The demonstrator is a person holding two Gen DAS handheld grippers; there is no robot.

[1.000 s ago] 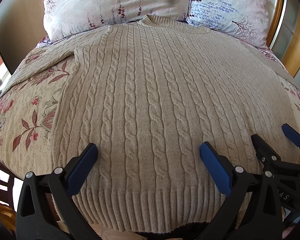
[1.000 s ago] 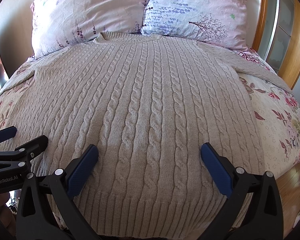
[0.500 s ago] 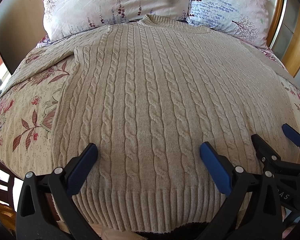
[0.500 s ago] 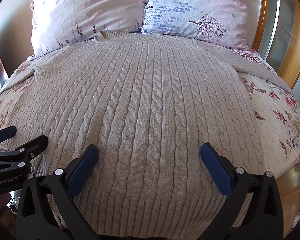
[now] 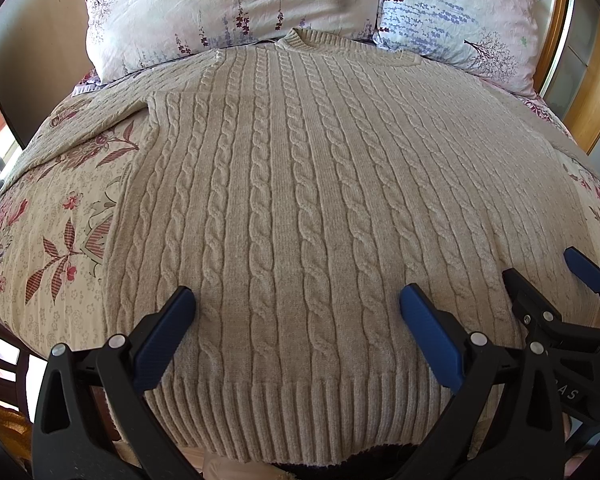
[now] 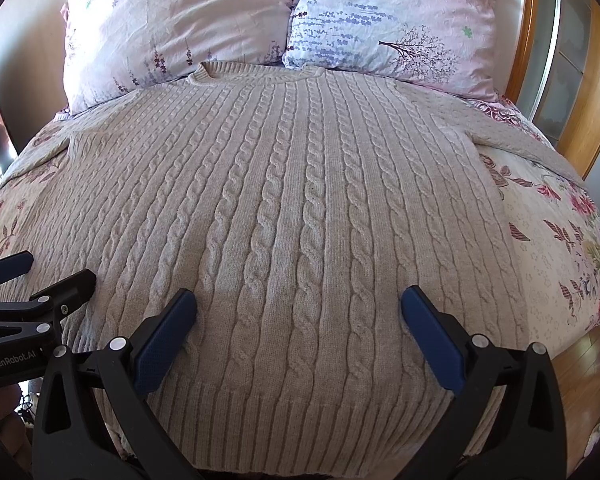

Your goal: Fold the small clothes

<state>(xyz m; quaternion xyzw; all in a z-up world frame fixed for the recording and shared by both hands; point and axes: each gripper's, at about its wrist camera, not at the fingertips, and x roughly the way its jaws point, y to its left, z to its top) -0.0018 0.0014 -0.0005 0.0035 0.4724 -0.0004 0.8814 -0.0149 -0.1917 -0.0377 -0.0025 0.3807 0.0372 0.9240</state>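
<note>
Right wrist view: I read "GenRobot.AI" on my left claw (image 6: pixel 28 276); both claws gape over the sweater (image 6: pixel 300 200), right claw (image 6: pixel 298 320) too.

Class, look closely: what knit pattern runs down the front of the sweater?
Vertical cable twists in plain beige on the sweater, with a ribbed hem; clearest in the right wrist view.

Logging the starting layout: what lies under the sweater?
The sweater lies flat on a floral bedspread, visible along both sides; its collar reaches two pillows. What the knit covers cannot be seen.
</note>
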